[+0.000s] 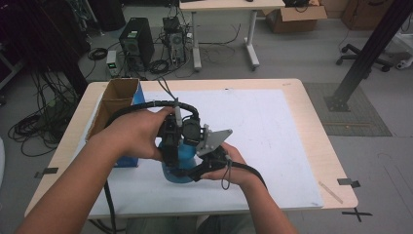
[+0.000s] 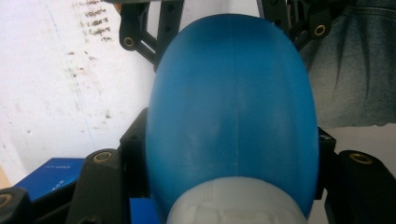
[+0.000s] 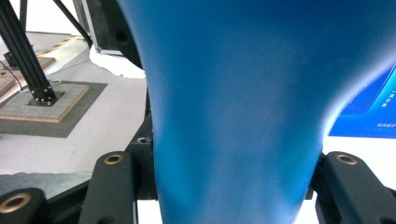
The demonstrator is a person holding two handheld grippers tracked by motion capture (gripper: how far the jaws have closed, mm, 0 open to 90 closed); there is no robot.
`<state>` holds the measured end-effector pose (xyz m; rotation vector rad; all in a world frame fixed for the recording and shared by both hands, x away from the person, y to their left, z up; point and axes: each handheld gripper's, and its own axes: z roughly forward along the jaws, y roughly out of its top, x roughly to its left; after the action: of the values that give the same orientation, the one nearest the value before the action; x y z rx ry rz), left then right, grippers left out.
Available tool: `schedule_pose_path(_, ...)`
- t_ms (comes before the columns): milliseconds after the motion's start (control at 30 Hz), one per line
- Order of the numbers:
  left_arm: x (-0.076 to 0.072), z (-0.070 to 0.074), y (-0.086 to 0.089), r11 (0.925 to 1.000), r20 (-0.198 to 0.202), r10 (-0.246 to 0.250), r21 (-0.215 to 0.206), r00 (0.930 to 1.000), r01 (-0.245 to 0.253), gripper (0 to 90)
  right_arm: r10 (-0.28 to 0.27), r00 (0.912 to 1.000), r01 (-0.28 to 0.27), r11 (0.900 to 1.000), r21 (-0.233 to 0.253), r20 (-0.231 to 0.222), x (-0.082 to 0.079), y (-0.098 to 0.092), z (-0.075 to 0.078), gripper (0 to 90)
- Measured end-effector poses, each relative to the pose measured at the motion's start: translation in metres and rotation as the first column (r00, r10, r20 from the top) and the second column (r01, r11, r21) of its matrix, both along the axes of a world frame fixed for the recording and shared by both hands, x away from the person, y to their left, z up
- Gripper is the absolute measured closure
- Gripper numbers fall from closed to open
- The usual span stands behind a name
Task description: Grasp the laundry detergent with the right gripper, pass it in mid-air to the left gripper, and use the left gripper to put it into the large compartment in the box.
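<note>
Blue plastic everywhere right now, because I've got the blue bottle (image 1: 179,161) clamped from both ends, standing over the white mat (image 1: 272,131) near the front edge of the table.

Going from the left: there's a cardboard box (image 1: 116,100) well to the left of the bottle, with a blue box (image 2: 51,175) on the mat just beside the bottle. My left gripper (image 1: 170,139) comes down on the bottle from above, and in the left gripper view its jaws sit tight against the neck end, just above the white cap (image 2: 236,205). So it's pinching the bottle, not spread wide.

My right gripper (image 1: 207,163) has the bottle from the right side, jaws pressed on the blue body where it narrows.

Looks to me like I'm at the uncapping stage, or maybe handing it over. Next move probably needs one side to hold firm while the other twists or lets go, without squashing the soft plastic.
</note>
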<state>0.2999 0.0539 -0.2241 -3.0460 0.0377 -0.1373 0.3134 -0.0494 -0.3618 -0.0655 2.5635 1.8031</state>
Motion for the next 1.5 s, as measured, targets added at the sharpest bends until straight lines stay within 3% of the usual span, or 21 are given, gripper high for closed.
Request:
schedule_pose_path(200, 0.0, 0.001, -0.003, 1.0, 0.007, 0.002, 0.007, 1.0, -0.002, 39.1, -0.008, 0.9999, 0.008, 1.0, 0.011, -0.011, 0.001, -0.003, -0.001, 41.8)
schedule_pose_path(567, 0.004, 0.005, -0.007, 0.9999, 0.024, 0.005, 0.012, 0.9997, -0.005, 39.1, -0.032, 0.9973, 0.033, 0.999, 0.019, -0.066, 0.007, -0.007, -0.007, 21.7)
schedule_pose_path(800, 0.007, 0.007, -0.008, 0.9998, 0.021, 0.009, 0.02, 0.9997, -0.009, 39.1, -0.037, 0.9959, 0.04, 0.998, 0.041, -0.082, 0.011, -0.012, -0.006, 17.8)
schedule_pose_path(1200, 0.01, 0.009, -0.011, 0.9994, 0.025, 0.01, 0.032, 0.9996, -0.011, 39.0, -0.049, 0.992, 0.056, 0.997, 0.052, -0.116, 0.014, -0.017, -0.004, 1.5)
schedule_pose_path(1500, 0.013, 0.01, -0.008, 0.9995, 0.009, 0.016, 0.026, 0.9998, -0.016, 38.9, -0.003, 0.9881, 0.013, 0.998, 0.067, -0.154, 0.013, -0.027, -0.005, 0.1)
